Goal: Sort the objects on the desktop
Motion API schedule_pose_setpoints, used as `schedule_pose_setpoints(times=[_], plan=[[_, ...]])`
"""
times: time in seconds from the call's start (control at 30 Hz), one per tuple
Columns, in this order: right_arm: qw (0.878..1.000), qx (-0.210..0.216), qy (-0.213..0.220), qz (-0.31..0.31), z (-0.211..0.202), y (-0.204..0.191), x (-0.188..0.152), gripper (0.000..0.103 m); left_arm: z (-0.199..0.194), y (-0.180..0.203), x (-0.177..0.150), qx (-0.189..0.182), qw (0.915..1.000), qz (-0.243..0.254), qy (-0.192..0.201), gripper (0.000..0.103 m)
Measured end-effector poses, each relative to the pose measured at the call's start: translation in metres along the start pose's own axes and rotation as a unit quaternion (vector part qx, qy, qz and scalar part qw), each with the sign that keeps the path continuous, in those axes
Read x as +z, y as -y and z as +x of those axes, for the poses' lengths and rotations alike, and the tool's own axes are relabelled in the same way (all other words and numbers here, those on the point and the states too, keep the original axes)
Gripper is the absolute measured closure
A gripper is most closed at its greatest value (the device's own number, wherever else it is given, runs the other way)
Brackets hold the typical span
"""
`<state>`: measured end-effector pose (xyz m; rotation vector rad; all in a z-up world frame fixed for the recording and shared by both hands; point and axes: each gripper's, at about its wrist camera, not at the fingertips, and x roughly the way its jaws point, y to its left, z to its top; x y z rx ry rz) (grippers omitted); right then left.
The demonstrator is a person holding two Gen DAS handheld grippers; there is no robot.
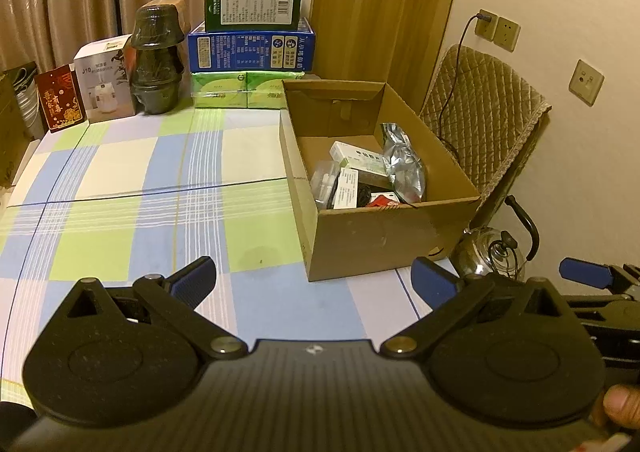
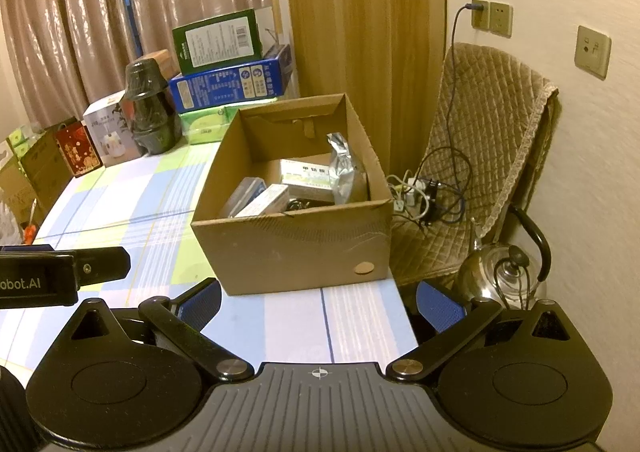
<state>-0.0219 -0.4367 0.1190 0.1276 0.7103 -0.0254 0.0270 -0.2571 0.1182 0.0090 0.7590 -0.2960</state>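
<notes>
Mostly bare checked tablecloth [image 1: 120, 180] left of cardboard box [image 1: 384, 240] at right edge; box holds silver pouch [image 1: 402, 164], medicine cartons [image 1: 358, 158]. Left gripper [image 1: 314, 278], right gripper [image 2: 318, 298]: jaws apart, empty.

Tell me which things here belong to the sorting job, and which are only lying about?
For the job: cardboard box, and in it the foil bag, white packets, clear case. Both grippers, left and right, are open and empty.

Lying about: kettle, chair, stacked cartons, dark lamp.

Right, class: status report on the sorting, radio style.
Left gripper open, empty. Right gripper open, empty. Cardboard box holds silver pouch, small cartons. Nothing blocking.
</notes>
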Motion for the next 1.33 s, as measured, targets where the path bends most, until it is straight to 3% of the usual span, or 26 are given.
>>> schedule_pose_setpoints(times=[1.17, 1.33], plan=[[1.000, -0.004, -0.004, -0.009, 0.004, -0.006, 0.000, 0.002, 0.006, -0.011, -0.006, 0.004, 0.9999, -0.008, -0.007, 0.001], [1.000, -0.003, -0.003, -0.012, 0.005, -0.009, 0.001, 0.002, 0.000, -0.012, -0.008, 0.004, 0.9998, -0.003, 0.018, 0.001]])
